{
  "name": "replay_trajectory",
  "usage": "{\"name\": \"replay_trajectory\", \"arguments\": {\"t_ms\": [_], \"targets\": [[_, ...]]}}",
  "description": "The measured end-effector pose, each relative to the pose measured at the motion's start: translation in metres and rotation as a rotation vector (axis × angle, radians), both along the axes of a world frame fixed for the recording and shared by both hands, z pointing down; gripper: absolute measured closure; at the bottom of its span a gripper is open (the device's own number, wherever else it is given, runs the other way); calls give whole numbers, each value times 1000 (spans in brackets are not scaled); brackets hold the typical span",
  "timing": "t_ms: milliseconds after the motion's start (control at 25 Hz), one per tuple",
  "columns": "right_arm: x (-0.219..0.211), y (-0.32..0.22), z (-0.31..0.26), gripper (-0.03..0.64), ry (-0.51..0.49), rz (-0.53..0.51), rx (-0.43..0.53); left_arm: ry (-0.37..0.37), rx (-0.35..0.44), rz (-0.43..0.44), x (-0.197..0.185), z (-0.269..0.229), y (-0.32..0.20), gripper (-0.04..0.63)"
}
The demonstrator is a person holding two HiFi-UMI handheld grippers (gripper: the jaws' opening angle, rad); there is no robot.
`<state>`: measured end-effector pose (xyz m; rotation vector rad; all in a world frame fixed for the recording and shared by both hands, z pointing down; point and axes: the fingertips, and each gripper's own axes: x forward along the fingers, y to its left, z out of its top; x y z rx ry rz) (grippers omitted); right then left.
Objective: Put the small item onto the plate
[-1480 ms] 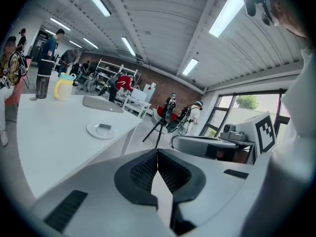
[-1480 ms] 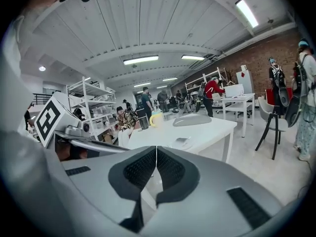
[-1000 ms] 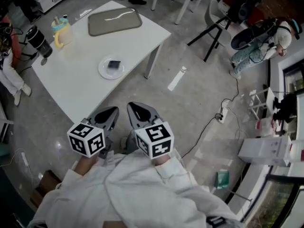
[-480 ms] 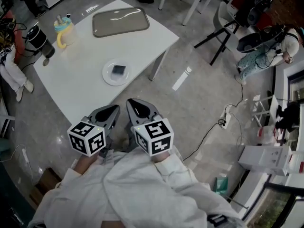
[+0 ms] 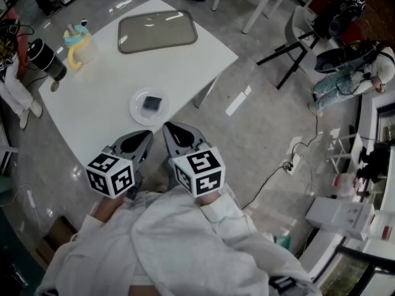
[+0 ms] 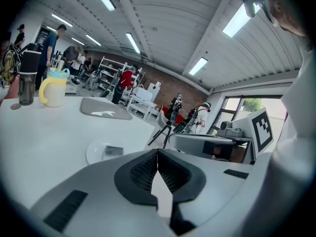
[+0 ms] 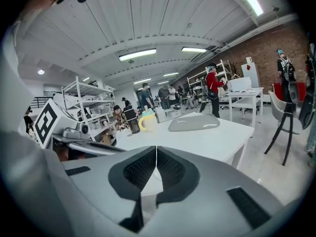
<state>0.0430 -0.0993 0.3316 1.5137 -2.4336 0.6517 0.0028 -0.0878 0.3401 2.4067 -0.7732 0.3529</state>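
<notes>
Holding both grippers low and close to my body, short of the table (image 5: 92,97) edge. Left gripper (image 5: 147,134): its own view shows the fingers (image 6: 141,172) pressed together tip to tip, nothing between them. Right gripper (image 5: 168,128): same, fingers together, empty. I judge they sit paired and shut because neither has anything to carry right now. It's a neutral pose, both aimed slightly down toward the table's near corner.

Small item (image 5: 152,103), dark, flat and squarish, lies on the plate (image 5: 134,111), roughly at its middle, inside the rim. The white round plate rests on the table near the edge closest to me, just ahead of the fingertips in the head view, touched by neither gripper. By how things lie, the placing looks already done; no gripper work on the item seems needed.

Rest of table: grey tray (image 5: 157,31) at the far side, empty as far as I can tell. Yellow lidded cup (image 5: 79,47) and dark tumbler (image 5: 43,55) are at the far left corner, well apart from the plate, so no clash risk. Risk if I go in: shut fingers nudging the plate toward the table edge.
</notes>
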Motion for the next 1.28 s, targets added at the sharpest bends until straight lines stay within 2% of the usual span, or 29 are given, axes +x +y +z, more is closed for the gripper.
{"name": "replay_trajectory", "arguments": {"t_ms": [680, 1040, 1280], "targets": [[40, -123, -4, 601, -9, -95, 0, -5, 11, -96, 33, -9, -118, 584], [64, -159, 2, 601, 0, -191, -10, -5, 12, -147, 63, -7, -165, 584], [70, -170, 10, 601, -20, -225, -28, -25, -4, -178, 70, 1, -173, 584]]}}
